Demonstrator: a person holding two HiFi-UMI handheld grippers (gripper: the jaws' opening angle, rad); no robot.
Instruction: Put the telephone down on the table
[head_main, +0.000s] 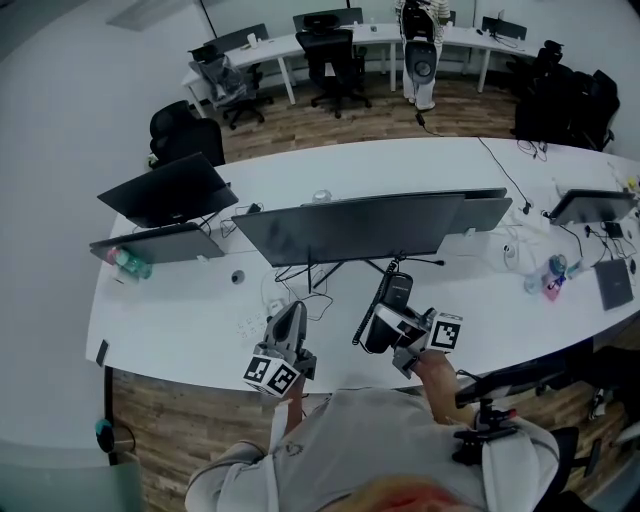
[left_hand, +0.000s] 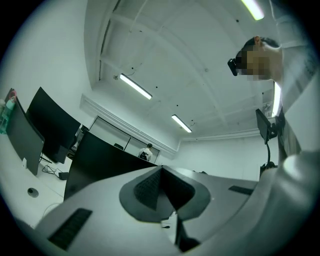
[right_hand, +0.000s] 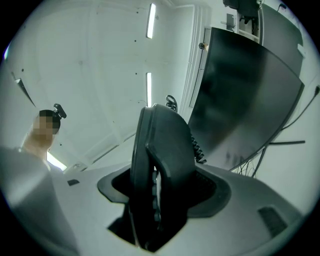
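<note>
White worktop (head_main: 180, 320) curves across my whole head view, with bare surface near its front edge, so room to land isn't my worry. The big dark monitor (head_main: 350, 228) is. It stands just behind the spot I'm hovering over, and its stand legs and the loose cables (head_main: 312, 292) beneath could catch anything I push too far forward.

The black telephone (right_hand: 160, 165) is gripped edge-on in my right gripper (right_hand: 162, 197), jaws closed on its sides, and it hangs over the front of the worktop near the monitor's foot. I can't tell whether it touches the surface yet. Held this narrow way up, it would likely tip over if I released it before laying it flat.

My left gripper (left_hand: 161, 192) is closed on nothing and waits just beside, on the left. Swinging it inward could knock the phone.

Smallest but trickiest is the coiled cord (right_hand: 198, 146) trailing off the telephone. If it snags on the stand or pulls taut, I judge it could drag the phone askew as I lower it.
</note>
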